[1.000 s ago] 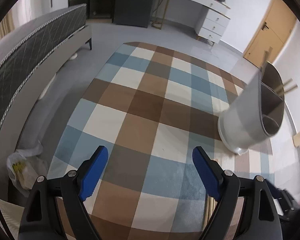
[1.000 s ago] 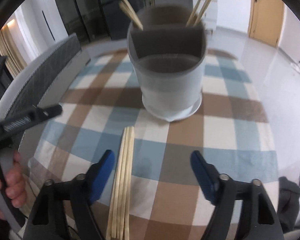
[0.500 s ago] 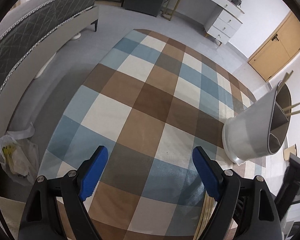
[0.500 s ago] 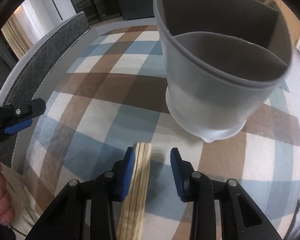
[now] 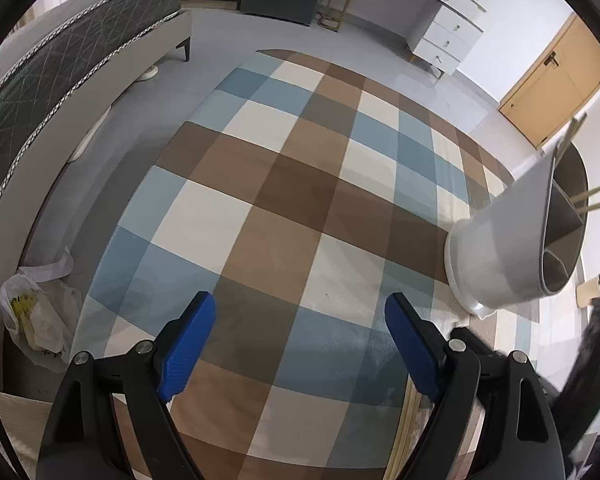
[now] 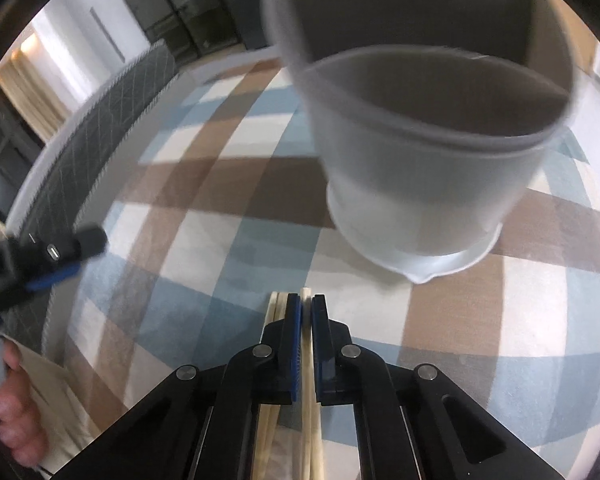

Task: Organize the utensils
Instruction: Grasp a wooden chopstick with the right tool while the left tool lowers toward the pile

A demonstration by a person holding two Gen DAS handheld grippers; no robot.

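Right gripper (image 6: 307, 312) clenched on one chopstick (image 6: 306, 300); left gripper (image 5: 300, 320) released, idle; risk: neighbouring chopsticks (image 6: 277, 304) dragged along, or stick pivoting, missing holder (image 6: 420, 160).

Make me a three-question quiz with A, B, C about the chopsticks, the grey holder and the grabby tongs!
1. Where is the grey holder?
A. on the checked cloth
B. on the bed
C. in a drawer

2. What colour are the pads of the left tongs?
A. red
B. blue
C. green

3. What are the right tongs doing?
A. wide open
B. gripping the holder
C. shut on a chopstick

Answers: 1 A, its base sits on the checked cloth. 2 B, both pads are blue. 3 C, the pads press one stick, others lie beside.
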